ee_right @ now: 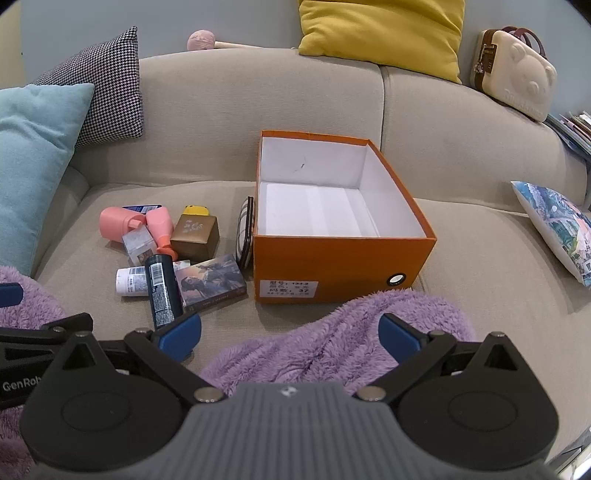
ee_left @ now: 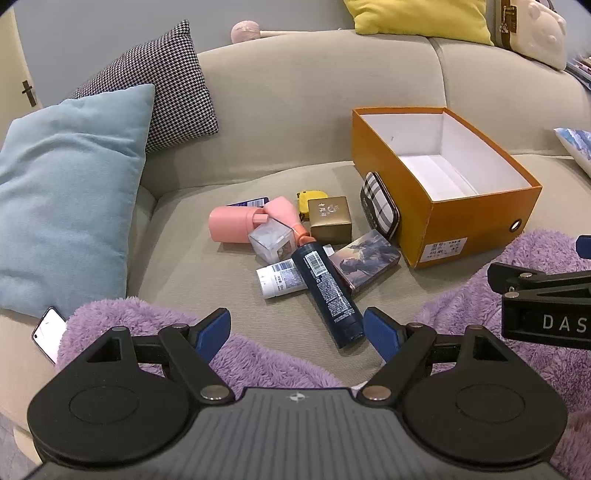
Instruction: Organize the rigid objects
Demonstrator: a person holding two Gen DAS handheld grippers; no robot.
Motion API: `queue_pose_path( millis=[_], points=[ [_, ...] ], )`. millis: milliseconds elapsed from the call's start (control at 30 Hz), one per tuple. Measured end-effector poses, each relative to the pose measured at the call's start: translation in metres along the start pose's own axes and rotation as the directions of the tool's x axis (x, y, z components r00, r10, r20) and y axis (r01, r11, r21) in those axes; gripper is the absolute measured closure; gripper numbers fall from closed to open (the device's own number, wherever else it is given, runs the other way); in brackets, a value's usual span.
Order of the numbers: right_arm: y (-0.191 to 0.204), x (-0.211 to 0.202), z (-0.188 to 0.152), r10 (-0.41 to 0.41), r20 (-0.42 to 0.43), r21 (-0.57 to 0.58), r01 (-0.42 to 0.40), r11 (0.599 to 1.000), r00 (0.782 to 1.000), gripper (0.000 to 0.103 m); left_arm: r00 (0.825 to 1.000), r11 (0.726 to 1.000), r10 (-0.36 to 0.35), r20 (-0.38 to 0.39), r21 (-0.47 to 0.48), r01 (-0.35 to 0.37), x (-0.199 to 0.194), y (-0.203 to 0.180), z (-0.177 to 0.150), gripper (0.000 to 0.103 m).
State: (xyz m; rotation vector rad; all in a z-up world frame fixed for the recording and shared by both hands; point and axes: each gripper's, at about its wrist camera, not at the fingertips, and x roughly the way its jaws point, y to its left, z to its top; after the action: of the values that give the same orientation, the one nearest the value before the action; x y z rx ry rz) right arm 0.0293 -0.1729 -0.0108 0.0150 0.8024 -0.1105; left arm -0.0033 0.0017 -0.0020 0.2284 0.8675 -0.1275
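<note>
A pile of small objects lies on the beige sofa seat: a dark blue bottle [ee_left: 327, 291] [ee_right: 161, 291], a white tube [ee_left: 279, 281], a pink bottle [ee_left: 236, 223], a clear cube [ee_left: 271, 240], a gold box [ee_left: 330, 219] [ee_right: 194, 233], a yellow item [ee_left: 309, 198], and a picture box [ee_left: 365, 260] [ee_right: 210, 280]. A plaid case [ee_left: 380, 208] leans on the empty orange shoebox [ee_left: 476, 229] [ee_right: 343, 258]. My left gripper [ee_left: 297, 332] is open, just short of the dark bottle's near end. My right gripper [ee_right: 290, 334] is open and empty before the shoebox.
A purple fluffy blanket [ee_left: 147, 332] [ee_right: 332, 343] covers the sofa's front edge. Blue [ee_left: 66, 199], houndstooth [ee_left: 166, 81] and yellow [ee_right: 384, 33] cushions stand behind. A printed cushion [ee_right: 557, 229] lies right, a cream bear case [ee_right: 513, 70] on the backrest, a phone [ee_left: 50, 332] at left.
</note>
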Motion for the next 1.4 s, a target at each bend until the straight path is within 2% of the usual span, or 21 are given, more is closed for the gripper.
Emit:
queue_pose_path(
  millis=[867,1067,1100,1167,1267,1300,1367,1400],
  points=[
    [0.004,0.000,-0.006,0.005,-0.001,-0.013,-0.005,1.000,1.000,0.002,1.000,1.000,-0.008,0.005,-0.021,0.008,0.000,0.005,-0.003,0.007],
    [0.001,0.008,-0.007,0.054,-0.027,0.020,-0.053,0.998,0.998,0.002,0.998,0.998,-0.061,-0.005,-0.034,0.061,0.005,0.010,-0.004,0.007],
    [0.000,0.011,-0.007,0.071,-0.035,0.026,-0.070,0.997,0.997,0.002,0.996,0.996,-0.087,-0.003,-0.038,0.086,0.006,0.011,-0.004,0.009],
    [0.000,0.017,-0.006,0.097,-0.049,0.029,-0.095,0.995,0.994,0.005,0.989,0.988,-0.149,-0.003,-0.046,0.148,0.011,0.014,-0.003,0.019],
    [0.002,0.031,-0.003,0.155,-0.081,0.029,-0.154,0.988,0.984,0.017,0.979,0.976,-0.206,0.002,-0.068,0.206,0.019,0.020,0.001,0.029],
    [0.003,0.036,-0.001,0.170,-0.093,0.026,-0.168,0.985,0.981,0.025,0.975,0.971,-0.224,0.001,-0.083,0.223,0.023,0.022,0.004,0.031],
    [0.006,0.049,0.001,0.204,-0.119,0.019,-0.203,0.979,0.972,0.032,0.963,0.955,-0.271,-0.012,-0.129,0.267,0.034,0.031,0.008,0.047],
    [0.008,0.056,0.002,0.213,-0.131,0.013,-0.213,0.977,0.968,0.039,0.955,0.945,-0.295,-0.022,-0.154,0.289,0.042,0.035,0.010,0.051]
  ],
)
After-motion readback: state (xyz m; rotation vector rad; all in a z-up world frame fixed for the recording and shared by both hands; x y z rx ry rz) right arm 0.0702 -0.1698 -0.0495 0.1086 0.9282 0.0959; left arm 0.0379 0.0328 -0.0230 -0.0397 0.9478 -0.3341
